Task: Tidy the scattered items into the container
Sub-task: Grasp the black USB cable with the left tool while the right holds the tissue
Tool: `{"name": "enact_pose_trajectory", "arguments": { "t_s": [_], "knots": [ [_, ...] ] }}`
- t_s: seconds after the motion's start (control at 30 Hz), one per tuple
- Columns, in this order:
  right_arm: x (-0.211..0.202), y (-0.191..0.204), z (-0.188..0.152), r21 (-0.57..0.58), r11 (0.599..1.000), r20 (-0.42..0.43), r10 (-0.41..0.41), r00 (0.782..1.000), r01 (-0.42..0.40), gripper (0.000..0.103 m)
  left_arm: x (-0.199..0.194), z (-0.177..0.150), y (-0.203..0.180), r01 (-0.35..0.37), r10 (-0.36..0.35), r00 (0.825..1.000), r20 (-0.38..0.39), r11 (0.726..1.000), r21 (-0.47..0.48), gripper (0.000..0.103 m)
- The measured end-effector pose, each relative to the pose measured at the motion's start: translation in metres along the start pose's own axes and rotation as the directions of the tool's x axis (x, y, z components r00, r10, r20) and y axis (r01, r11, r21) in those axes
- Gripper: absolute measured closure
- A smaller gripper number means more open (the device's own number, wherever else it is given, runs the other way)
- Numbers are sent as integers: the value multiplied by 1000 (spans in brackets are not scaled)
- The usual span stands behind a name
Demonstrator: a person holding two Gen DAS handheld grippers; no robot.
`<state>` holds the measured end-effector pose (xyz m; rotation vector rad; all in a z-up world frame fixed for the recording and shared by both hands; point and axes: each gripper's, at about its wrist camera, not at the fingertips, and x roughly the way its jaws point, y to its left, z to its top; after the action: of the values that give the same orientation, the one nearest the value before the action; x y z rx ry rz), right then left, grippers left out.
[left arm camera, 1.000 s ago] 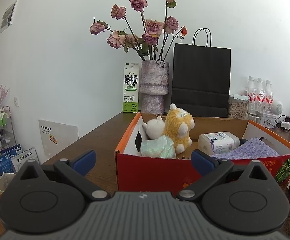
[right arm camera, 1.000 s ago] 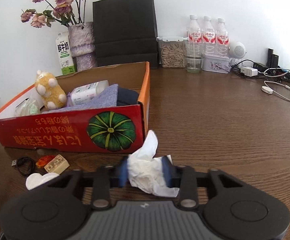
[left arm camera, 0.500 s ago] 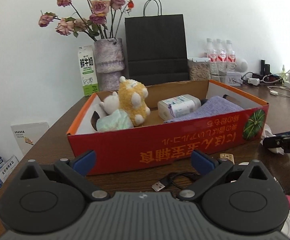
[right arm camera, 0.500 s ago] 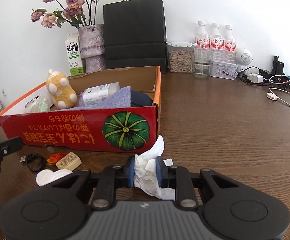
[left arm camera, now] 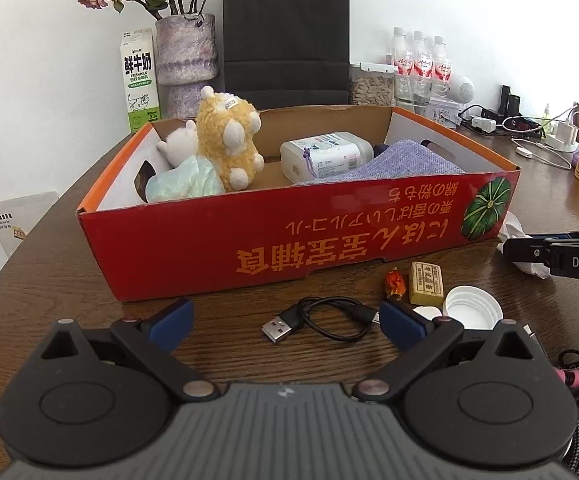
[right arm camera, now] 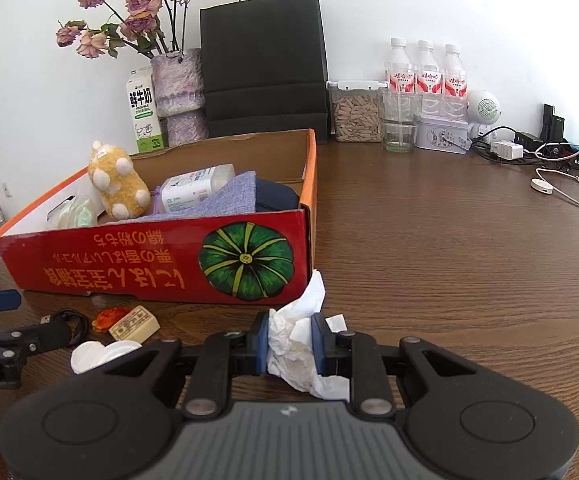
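Note:
A red cardboard box (left arm camera: pixel 249 248) (right arm camera: pixel 129 268) stands on the wooden table, holding a yellow plush toy (left arm camera: pixel 227 144), a white bottle (left arm camera: pixel 325 156) and a purple cloth (left arm camera: pixel 401 162). My right gripper (right arm camera: pixel 289 346) is shut on a crumpled white tissue (right arm camera: pixel 295 332) just off the box's front right corner. My left gripper (left arm camera: pixel 285 322) is open above the table in front of the box. Between its fingers lies a black USB cable (left arm camera: pixel 321 318). A yellow block (left arm camera: pixel 425 282), a red wrapper (left arm camera: pixel 395 282) and white lids (left arm camera: pixel 469 306) lie to the cable's right.
Behind the box stand a milk carton (left arm camera: pixel 139 80), a vase of dried roses (left arm camera: pixel 185 56) and a black paper bag (left arm camera: pixel 285 32). Water bottles (right arm camera: pixel 425 76), a seed jar (right arm camera: pixel 357 112), chargers and cables (right arm camera: pixel 529 152) line the back right. A pink-and-black cord (left arm camera: pixel 577 376) lies at the near right.
The left wrist view swung right and tipped down, from the box's left end to its front, bringing the cable and small items into view. The right gripper closed tighter on the tissue.

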<state>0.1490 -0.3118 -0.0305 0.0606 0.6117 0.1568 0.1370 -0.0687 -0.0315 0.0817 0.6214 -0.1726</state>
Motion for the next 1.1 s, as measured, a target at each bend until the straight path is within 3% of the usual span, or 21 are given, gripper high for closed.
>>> {"name": "enact_pose_trajectory", "arguments": {
  "t_s": [0.1,0.43,0.53,0.63,0.7,0.77,1.03,1.1],
  "knots": [
    [0,0,0,0,1000,0,0,1000,0,82,8,-2,-2,20,-20,998,-59,1000,-1,1],
    [1,2,-1,-7,1000,-4,4,1000,-4,82,2,-6,-5,19,-19,999,-36,1000,-2,10],
    [2,3,-1,-9,1000,-6,5,1000,-5,82,2,-5,-6,15,-16,999,-30,1000,-10,17],
    [2,4,-1,-12,1000,-6,7,1000,-7,82,-1,-5,-8,15,-15,1000,-10,1000,-11,41],
    [2,4,-1,-13,1000,-7,8,1000,-8,82,-3,-5,-9,15,-15,1000,3,1000,-12,76],
    [2,4,-1,-11,1000,-7,9,1000,-9,82,-4,-6,-9,18,-18,1000,8,1000,-24,88],
    [2,4,-1,-10,1000,-7,11,1000,-11,82,-6,-6,-7,27,-26,1000,13,999,-39,90],
    [3,4,-1,-9,1000,-8,11,1000,-11,81,-9,-5,-5,42,-40,999,28,997,-67,80]
  ]
}}
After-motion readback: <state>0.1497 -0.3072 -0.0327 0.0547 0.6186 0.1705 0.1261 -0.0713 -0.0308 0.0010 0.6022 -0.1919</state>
